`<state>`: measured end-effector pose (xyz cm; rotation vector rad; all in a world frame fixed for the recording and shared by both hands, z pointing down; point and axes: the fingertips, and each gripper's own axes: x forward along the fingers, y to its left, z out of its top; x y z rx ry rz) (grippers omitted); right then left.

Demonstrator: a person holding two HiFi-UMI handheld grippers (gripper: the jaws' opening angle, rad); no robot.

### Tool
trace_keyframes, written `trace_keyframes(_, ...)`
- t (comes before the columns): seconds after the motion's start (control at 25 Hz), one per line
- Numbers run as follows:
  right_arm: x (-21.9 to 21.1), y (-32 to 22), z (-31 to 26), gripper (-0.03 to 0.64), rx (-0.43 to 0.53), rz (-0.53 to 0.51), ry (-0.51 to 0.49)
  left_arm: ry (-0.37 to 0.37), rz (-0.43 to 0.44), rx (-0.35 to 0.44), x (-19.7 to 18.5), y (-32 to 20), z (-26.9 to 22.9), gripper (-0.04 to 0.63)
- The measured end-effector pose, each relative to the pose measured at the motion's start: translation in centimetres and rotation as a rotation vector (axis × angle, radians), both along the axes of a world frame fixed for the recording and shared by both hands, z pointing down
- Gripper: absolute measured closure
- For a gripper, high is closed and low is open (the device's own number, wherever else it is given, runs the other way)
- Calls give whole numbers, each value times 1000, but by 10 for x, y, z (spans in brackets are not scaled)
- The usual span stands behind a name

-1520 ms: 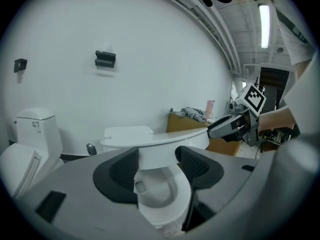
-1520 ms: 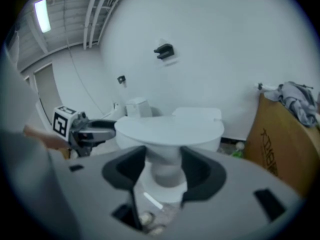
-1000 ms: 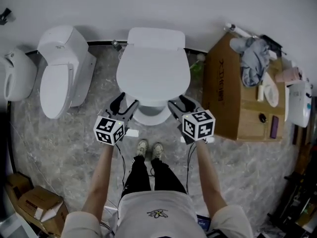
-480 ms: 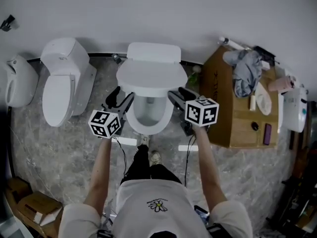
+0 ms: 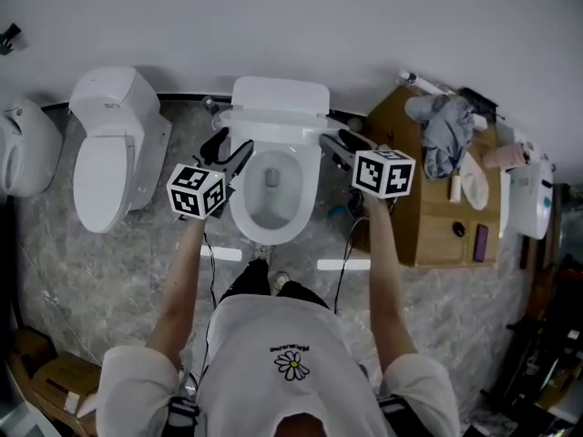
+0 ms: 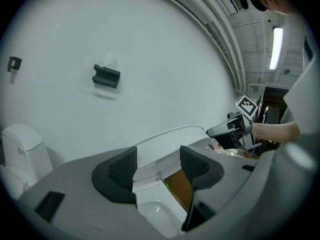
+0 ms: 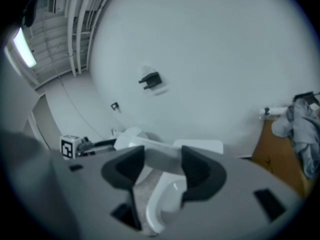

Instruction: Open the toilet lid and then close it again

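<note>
Your head view shows the lid (image 5: pixel 273 127) standing nearly upright behind the open bowl (image 5: pixel 271 189), with the left gripper (image 5: pixel 230 146) and right gripper (image 5: pixel 339 140) at its two sides. Only the gripper views show the jaws. Each pair stands apart, with the lid's smooth white edge (image 6: pixel 170 136) between the ribbed dark pads (image 7: pixel 127 170). The floor (image 5: pixel 118 262) is grey veined marble. A second toilet (image 5: pixel 109 144) stands at left and a cardboard box (image 5: pixel 410 198) at right.
</note>
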<state>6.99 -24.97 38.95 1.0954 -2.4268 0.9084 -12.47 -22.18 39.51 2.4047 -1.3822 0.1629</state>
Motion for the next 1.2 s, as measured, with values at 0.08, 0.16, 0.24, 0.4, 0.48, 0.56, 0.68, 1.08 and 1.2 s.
trace_keyframes(0.08,-1,-10,-7,368,-1,16,-23,-4,24,12,1,-12,-6,310)
trace_keyframes(0.16,-1,-20,-12,367,0,47,-55,-4,37,20,1,-23,-12,310)
trace_keyframes(0.24,-1,-30,-18,368,7,71,-72,-2,43,21,0,-33,-18,310)
trace_keyframes(0.4,-2,-55,-30,368,26,88,-78,-6,42,41,-1,-57,-32,310)
trace_keyframes(0.48,-2,-69,-35,368,34,92,-91,3,29,51,-1,-71,-36,310)
trace_keyframes(0.56,-2,-83,-39,368,46,95,-109,11,12,61,-1,-84,-40,310)
trace_keyframes(0.68,-4,-106,-47,373,91,90,-100,15,-20,74,-4,-107,-47,310)
trace_keyframes(1.08,-10,-177,-60,387,141,100,-103,-20,-123,72,-10,-175,-54,310)
trace_keyframes(1.2,-11,-188,-61,387,135,96,-109,-106,-143,70,-12,-189,-44,316)
